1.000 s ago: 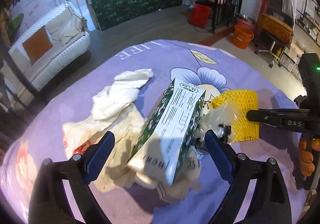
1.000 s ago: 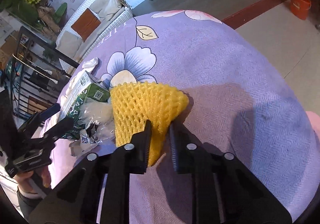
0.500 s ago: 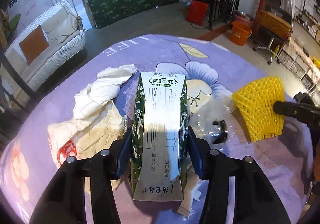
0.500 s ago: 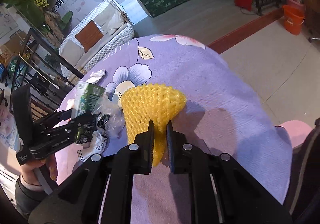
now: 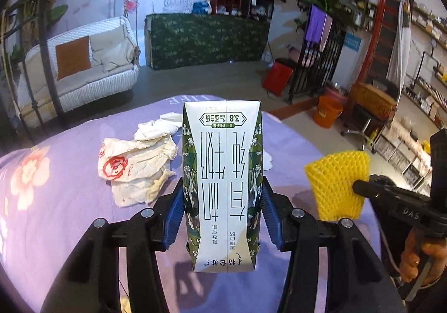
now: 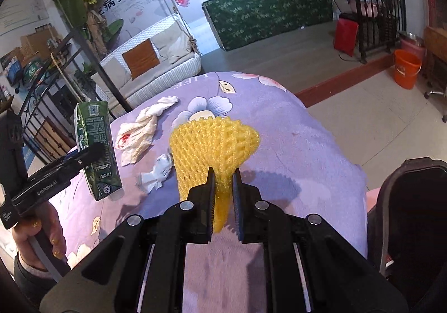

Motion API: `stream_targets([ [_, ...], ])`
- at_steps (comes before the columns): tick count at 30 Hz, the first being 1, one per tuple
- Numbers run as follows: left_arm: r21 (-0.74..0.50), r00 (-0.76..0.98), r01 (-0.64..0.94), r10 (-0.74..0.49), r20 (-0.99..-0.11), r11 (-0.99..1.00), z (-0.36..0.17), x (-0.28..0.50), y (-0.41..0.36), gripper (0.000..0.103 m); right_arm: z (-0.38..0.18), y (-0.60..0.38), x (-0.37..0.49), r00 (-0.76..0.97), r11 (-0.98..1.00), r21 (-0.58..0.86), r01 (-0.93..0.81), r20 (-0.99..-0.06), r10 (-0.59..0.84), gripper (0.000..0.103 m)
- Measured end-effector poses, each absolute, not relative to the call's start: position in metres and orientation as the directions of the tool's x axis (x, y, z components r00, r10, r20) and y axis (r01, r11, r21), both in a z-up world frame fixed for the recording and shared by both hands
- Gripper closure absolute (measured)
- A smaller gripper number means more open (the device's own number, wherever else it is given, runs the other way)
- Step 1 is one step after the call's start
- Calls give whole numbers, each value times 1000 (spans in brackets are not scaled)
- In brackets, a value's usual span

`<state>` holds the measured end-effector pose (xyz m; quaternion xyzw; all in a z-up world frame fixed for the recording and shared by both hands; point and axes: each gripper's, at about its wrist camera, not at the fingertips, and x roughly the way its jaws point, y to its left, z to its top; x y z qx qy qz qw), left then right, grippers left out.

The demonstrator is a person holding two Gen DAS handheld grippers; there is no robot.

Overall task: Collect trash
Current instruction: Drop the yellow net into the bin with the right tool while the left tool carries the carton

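Observation:
My left gripper (image 5: 222, 201) is shut on a green and white milk carton (image 5: 222, 173) and holds it upright above the purple flowered tablecloth (image 5: 56, 215). The carton also shows in the right wrist view (image 6: 96, 145). My right gripper (image 6: 224, 190) is shut on a yellow foam fruit net (image 6: 212, 142) and holds it above the cloth; the net also shows in the left wrist view (image 5: 336, 181). Crumpled white paper with a red print (image 5: 137, 170) and a twisted white tissue (image 5: 156, 127) lie on the cloth. A small crumpled clear wrapper (image 6: 156, 173) lies beside the net.
A black bin rim (image 6: 405, 206) sits at the table's right edge in the right wrist view. Beyond the table are a white sofa (image 5: 83, 72), a green patterned counter (image 5: 206, 39), an orange bucket (image 5: 327, 114) and a black metal rack (image 5: 318, 61).
My left gripper closed on the milk carton and lifted it upright off the table. My right gripper raised the yellow foam net off the cloth.

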<state>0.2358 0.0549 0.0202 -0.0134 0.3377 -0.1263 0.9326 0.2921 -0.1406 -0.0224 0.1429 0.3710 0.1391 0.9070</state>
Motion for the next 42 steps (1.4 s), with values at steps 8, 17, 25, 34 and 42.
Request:
stream_targets([
  [8,-187,764,250,-312,-565,950,26,181,40,53,-12,-152,235,724,923,350,-161,-593,351,90],
  [17,-237,748,323,-400,-529,916,23,145,11,53,-16,-195,179,747,926,369,-81,-592,302,90],
  [25,-265,713,402,-481,-510,877,19,125,-20,53,-20,-255,137,777,928,368,61,-601,188,90],
  [34,-285,656,476,-552,-514,832,13,121,-53,53,-31,-318,117,762,911,320,261,-648,9,90],
  [42,-280,616,526,-587,-525,803,11,121,-77,53,-62,-360,132,665,884,235,404,-739,-108,90],
])
